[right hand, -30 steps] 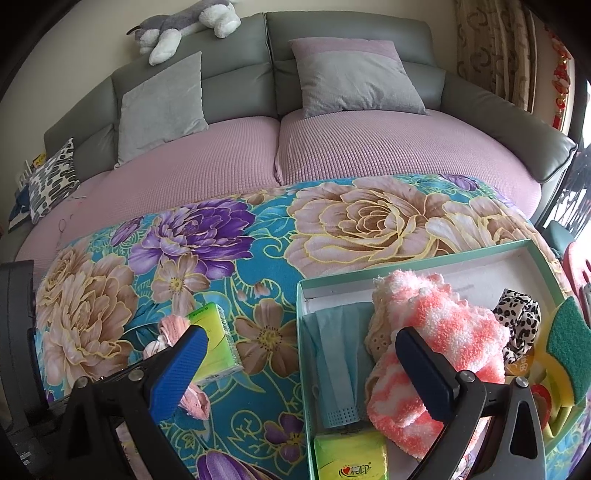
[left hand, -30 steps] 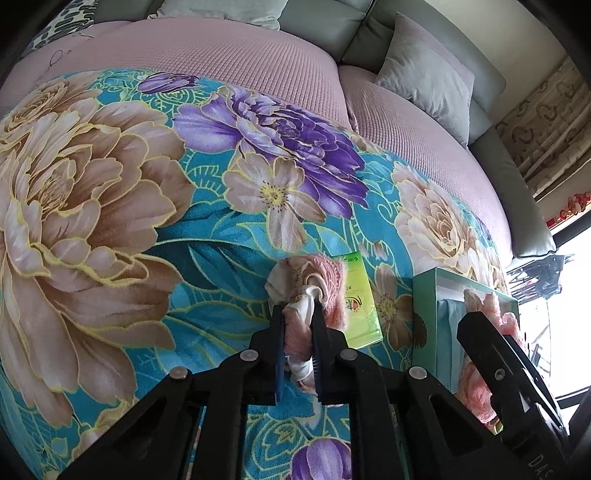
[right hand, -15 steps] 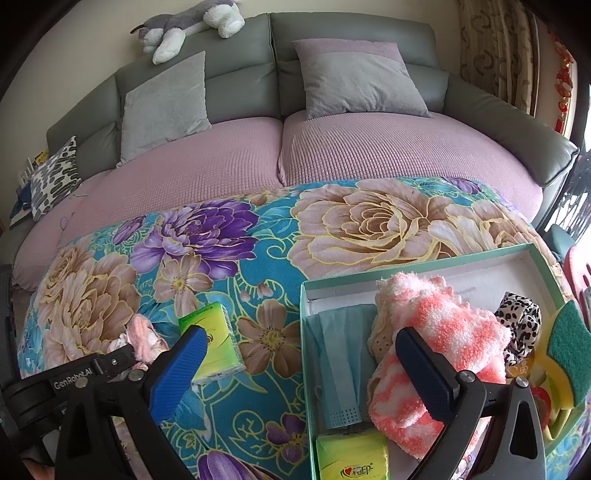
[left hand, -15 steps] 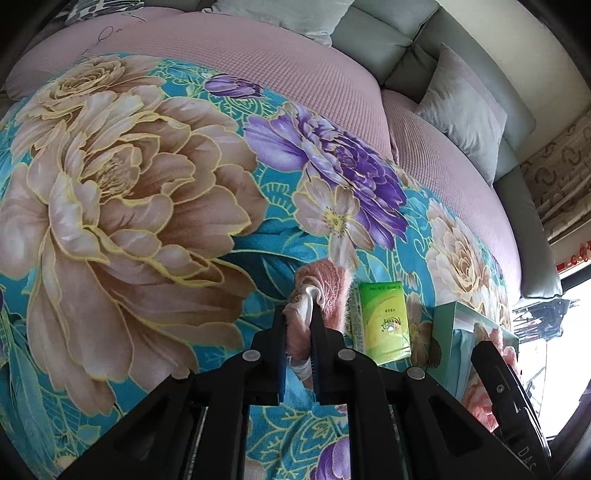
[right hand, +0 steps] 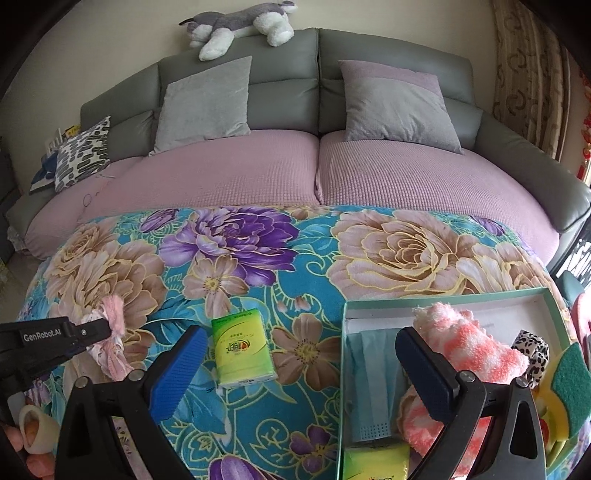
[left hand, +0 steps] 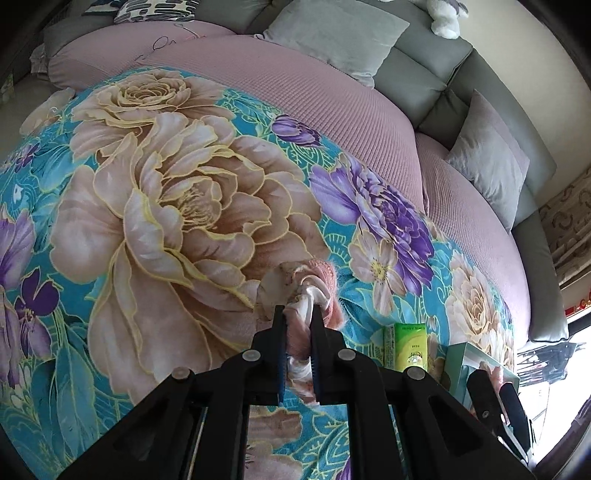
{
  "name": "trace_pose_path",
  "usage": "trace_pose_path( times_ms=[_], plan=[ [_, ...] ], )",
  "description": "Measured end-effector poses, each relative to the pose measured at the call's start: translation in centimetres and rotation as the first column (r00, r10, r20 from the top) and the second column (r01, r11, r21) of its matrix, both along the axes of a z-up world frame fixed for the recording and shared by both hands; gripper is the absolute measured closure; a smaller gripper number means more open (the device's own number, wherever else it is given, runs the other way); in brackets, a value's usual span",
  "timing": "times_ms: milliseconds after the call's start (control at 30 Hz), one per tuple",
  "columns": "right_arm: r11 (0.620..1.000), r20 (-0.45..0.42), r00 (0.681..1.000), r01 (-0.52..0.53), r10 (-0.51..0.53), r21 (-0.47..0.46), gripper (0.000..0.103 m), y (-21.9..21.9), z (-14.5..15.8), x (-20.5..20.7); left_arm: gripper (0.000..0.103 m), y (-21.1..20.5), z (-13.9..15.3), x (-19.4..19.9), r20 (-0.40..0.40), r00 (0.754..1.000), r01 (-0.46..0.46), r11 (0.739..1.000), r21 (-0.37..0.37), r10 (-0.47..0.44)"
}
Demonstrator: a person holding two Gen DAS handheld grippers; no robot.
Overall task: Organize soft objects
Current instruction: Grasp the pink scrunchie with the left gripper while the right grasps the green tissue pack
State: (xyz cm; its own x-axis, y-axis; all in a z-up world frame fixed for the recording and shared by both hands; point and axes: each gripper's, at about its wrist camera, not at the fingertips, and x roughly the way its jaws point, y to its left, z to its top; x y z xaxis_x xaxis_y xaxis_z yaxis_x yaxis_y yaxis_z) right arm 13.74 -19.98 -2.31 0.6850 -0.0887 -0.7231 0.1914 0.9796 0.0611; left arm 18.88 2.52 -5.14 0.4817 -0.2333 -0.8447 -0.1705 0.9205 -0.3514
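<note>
My left gripper [left hand: 298,314] is shut on a pink and white soft cloth bundle [left hand: 306,284], held over the floral blanket; it also shows in the right wrist view [right hand: 110,325]. My right gripper [right hand: 295,354] is open and empty, above the blanket. A green tissue pack [right hand: 242,349] lies between its fingers' lines; it also shows in the left wrist view [left hand: 408,345]. A green box [right hand: 550,295] at the right holds a pink fluffy sock [right hand: 469,347], a teal cloth [right hand: 373,369], a leopard scrunchie [right hand: 532,350] and another tissue pack [right hand: 376,461].
The floral blanket [right hand: 258,236] covers a round pink bed [right hand: 229,173] with grey cushions [right hand: 207,99] and a plush dog [right hand: 236,26] on the headboard. A green and yellow sponge [right hand: 569,384] lies right of the box. Pink and cream soft items [right hand: 33,432] lie at the lower left.
My left gripper has carried the cloth bundle leftward, away from the tissue pack and the box. My right gripper has stayed nearly still.
</note>
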Motion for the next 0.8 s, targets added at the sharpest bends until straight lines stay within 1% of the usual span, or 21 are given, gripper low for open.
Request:
trace_pose_path(
  times_ms=[167, 367, 500, 600, 700, 800],
  plan=[
    [0.998, 0.005, 0.998, -0.069, 0.07, -0.01, 0.001, 1.6, -0.7, 0.5, 0.092, 0.5, 0.5, -0.2, 0.007, 1.0, -0.014, 1.0, -0.002, 0.014],
    [0.993, -0.046, 0.993, -0.112, 0.113, 0.021, 0.006, 2.4, -2.3, 1.1, 0.092, 0.5, 0.2, -0.3, -0.005, 1.0, -0.017, 1.0, -0.004, 0.017],
    [0.99, -0.095, 0.986, -0.129, 0.133, 0.048, 0.009, 2.7, -3.7, 1.7, 0.092, 0.4, 0.1, -0.2, -0.009, 1.0, -0.015, 1.0, -0.004, 0.015],
    [0.989, -0.124, 0.982, -0.136, 0.143, 0.062, 0.013, 2.8, -4.7, 2.0, 0.092, 0.3, 0.0, -0.2, -0.012, 1.0, -0.012, 1.0, -0.004, 0.012],
    [0.988, -0.134, 0.98, -0.134, 0.144, 0.083, 0.017, 2.5, -5.3, 2.2, 0.092, 0.3, -0.2, -0.1, -0.017, 1.0, -0.01, 1.0, -0.004, 0.01],
    [0.985, -0.142, 0.979, -0.132, 0.147, 0.11, 0.024, 2.2, -5.7, 2.3, 0.092, 0.2, -0.3, -0.1, -0.02, 1.0, -0.007, 1.0, -0.004, 0.007]
  ],
)
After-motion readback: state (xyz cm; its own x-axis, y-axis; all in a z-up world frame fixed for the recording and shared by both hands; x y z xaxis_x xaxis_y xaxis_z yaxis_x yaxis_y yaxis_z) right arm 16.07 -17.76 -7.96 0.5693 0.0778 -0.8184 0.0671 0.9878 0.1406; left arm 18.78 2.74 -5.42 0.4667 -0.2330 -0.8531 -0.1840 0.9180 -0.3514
